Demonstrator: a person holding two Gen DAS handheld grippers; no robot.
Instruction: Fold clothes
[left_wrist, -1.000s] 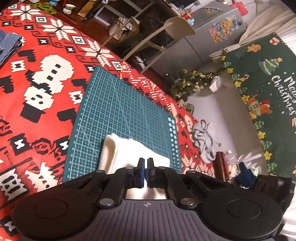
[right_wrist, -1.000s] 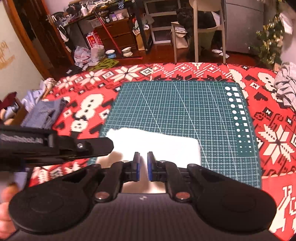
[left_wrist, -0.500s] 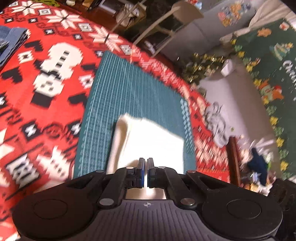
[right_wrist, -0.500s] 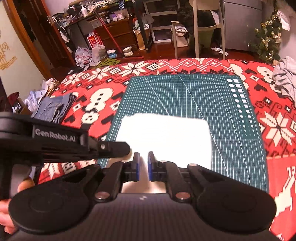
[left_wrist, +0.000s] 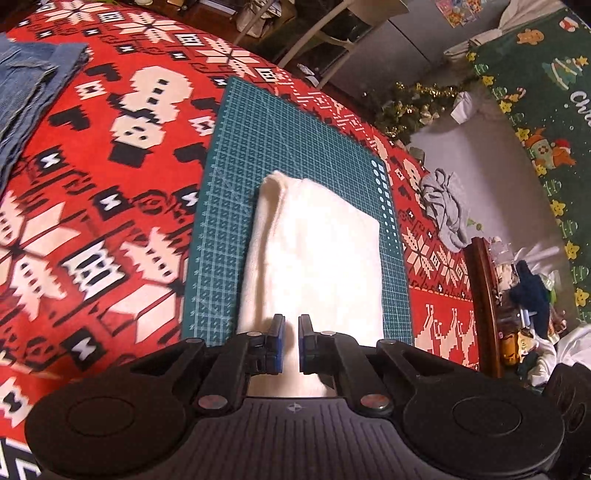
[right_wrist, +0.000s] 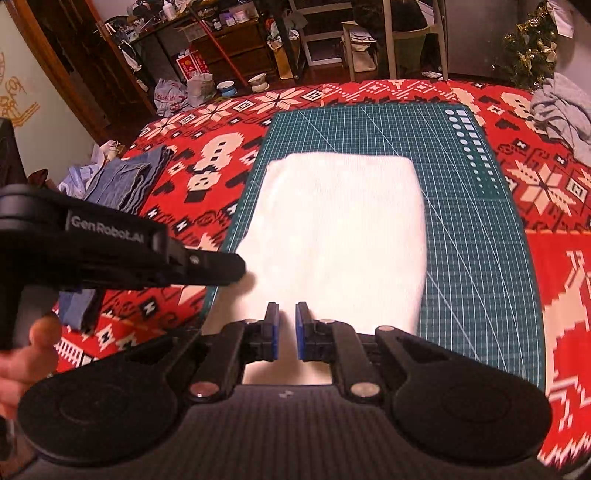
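A folded white cloth (left_wrist: 314, 251) lies lengthwise on the green cutting mat (left_wrist: 258, 147). Its near end runs under my left gripper (left_wrist: 291, 332), whose jaws are opening: a narrow gap shows between the blue pads, with white fabric in it. In the right wrist view the same cloth (right_wrist: 343, 221) reaches from mid-mat (right_wrist: 472, 258) down to my right gripper (right_wrist: 286, 321). That gripper stays shut on the cloth's near edge. The left gripper (right_wrist: 232, 267) comes in from the left, its tip at the cloth's left border.
The mat sits on a red patterned tablecloth (right_wrist: 554, 332). Folded blue jeans (right_wrist: 125, 184) lie at the left, a crumpled grey garment (right_wrist: 565, 110) at the far right. A hand (right_wrist: 22, 362) holds the left tool. Chairs, shelves and a small Christmas tree stand beyond the table.
Both grippers moved forward and the white cloth now reaches farther up the mat. The left jaws, pressed together before, have parted slightly. The right jaws look the same.
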